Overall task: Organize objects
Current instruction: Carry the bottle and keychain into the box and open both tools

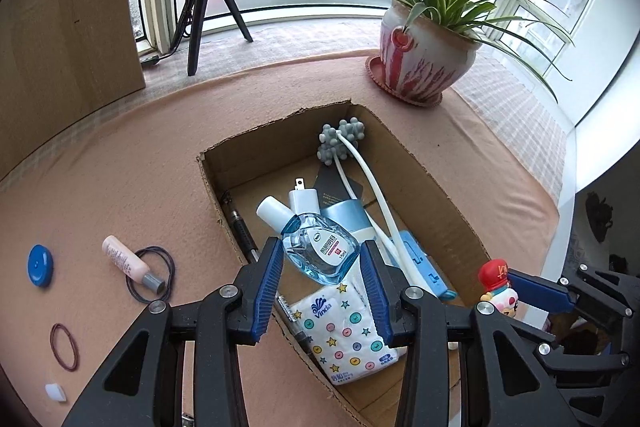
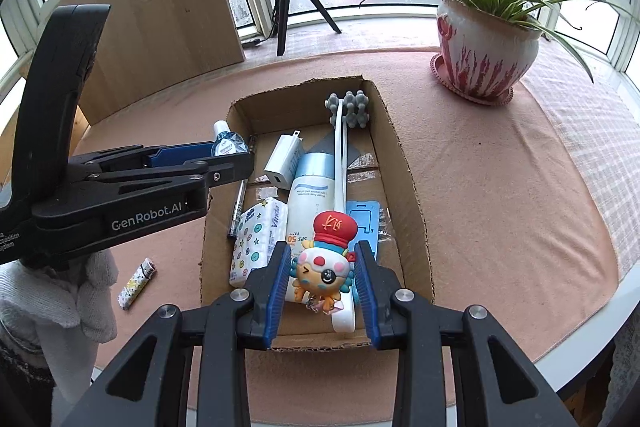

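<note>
I've got the left gripper (image 1: 320,259) clamped on the bottle (image 1: 318,247) and the right gripper (image 2: 324,279) on the figurine (image 2: 324,259) above the box (image 2: 404,163); either could slip and drop crookedly, I reckon.

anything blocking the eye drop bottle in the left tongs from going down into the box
Nothing visible blocks it. The eye drop bottle in the left tongs hangs over the open cardboard box; a tissue pack and charger lie below it.

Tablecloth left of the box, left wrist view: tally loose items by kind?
Hair ties: 2, black elastic loop, maroon elastic loop
Pink cosmetic tube: 1
Round blue plastic cap: 1
Small white plastic piece: 1
Total: 5
</note>
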Demonstrator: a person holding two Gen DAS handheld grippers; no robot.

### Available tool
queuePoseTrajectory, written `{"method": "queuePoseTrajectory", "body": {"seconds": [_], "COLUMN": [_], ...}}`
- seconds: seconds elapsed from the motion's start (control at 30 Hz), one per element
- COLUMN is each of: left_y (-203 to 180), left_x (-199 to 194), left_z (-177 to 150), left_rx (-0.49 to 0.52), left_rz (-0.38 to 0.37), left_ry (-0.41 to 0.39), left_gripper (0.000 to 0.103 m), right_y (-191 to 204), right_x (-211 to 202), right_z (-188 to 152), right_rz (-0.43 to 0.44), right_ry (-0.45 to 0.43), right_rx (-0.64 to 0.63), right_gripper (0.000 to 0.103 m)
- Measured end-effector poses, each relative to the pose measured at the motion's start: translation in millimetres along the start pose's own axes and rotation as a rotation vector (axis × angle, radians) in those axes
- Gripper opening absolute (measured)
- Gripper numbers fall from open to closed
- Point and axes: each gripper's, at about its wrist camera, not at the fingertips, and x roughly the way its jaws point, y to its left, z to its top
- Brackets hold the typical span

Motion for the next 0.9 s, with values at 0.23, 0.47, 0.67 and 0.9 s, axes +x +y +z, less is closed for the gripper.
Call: {"method": "queuePoseTrajectory", "body": {"seconds": [0.23, 0.47, 0.67, 0.9], "left_y": [-0.1, -2.5, -0.8, 6.6], "left_x": [8.1, 13.4, 13.4, 5.2], "left_z": [5.9, 7.4, 7.8, 5.0], "left_rx": [-0.004, -0.004, -0.017, -0.031], "left_rz": [0.003, -0.004, 0.001, 0.005], "left_ry": [0.000, 0.003, 0.002, -0.002], "left_gripper": [0.043, 0.043, 0.050, 0.063], "right_y": [-0.1, 0.8, 2.0, 7.4], "right_x": [1.5, 3.3, 3.4, -5.6], "right_z": [4.9, 5.7, 7.0, 10.2], "right_rz": [-0.005, -0.012, -0.021, -0.022], "right_ry": [-0.006, -0.005, -0.012, -0.052], "right_rx": [-0.018, -0.028, -0.039, -0.051], "right_gripper": [0.029, 0.029, 0.030, 0.048]}}
